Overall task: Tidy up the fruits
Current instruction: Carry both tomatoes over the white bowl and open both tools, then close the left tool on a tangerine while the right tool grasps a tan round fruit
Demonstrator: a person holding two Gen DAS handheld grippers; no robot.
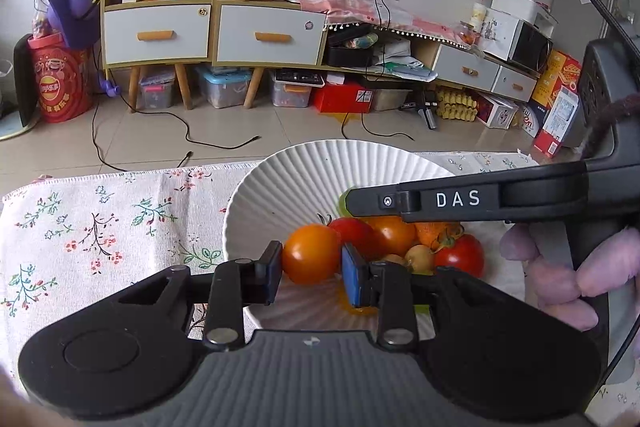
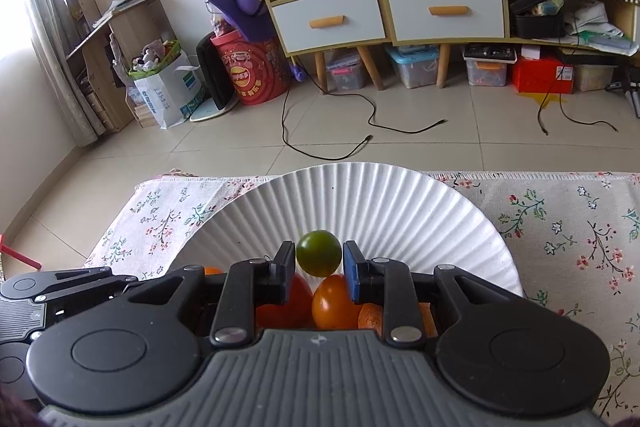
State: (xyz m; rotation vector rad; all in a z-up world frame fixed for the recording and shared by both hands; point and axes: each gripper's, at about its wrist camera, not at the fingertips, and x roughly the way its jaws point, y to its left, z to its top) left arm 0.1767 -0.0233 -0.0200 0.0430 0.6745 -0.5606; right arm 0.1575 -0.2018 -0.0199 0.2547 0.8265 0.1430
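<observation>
White ribbed plate (image 2: 400, 211) sits on a floral tablecloth (image 2: 560, 227) at the near edge of the table, with tiled floor and a yellow-framed cabinet (image 2: 384, 7) beyond. Left gripper (image 1: 311, 267) hovers over the near part of the plate; its jaws are narrow and closed on an orange tomato (image 1: 311, 253), blue pads against both flanks of the fruit. Just right of that tomato, in the plate, lies a cluster: a red tomato with a green stem (image 1: 354, 233), a second orange tomato (image 1: 394, 233), another red tomato (image 1: 460, 253) at the right, and two small pale yellowish fruits (image 1: 418, 258) in front of them; kind of the pale ones not clear. In the left wrist view the other tool enters from the right as a black arm marked DAS (image 1: 456, 199), reaching across the far side of the cluster, gripped by a hand in a lilac glove (image 1: 560, 279). Right gripper (image 2: 319, 275) is over the same plate with a small green tomato (image 2: 319, 253) between its fingertips; the jaws are narrow and have just been easing apart, and a thin gap shows on either side of the fruit, so the pads appear not to press on it. Below it in that view sit more orange and red fruits (image 2: 336, 301), partly hidden by the gripper body. The left tool's black body (image 2: 60, 291) shows at the left edge of the right wrist view.
</observation>
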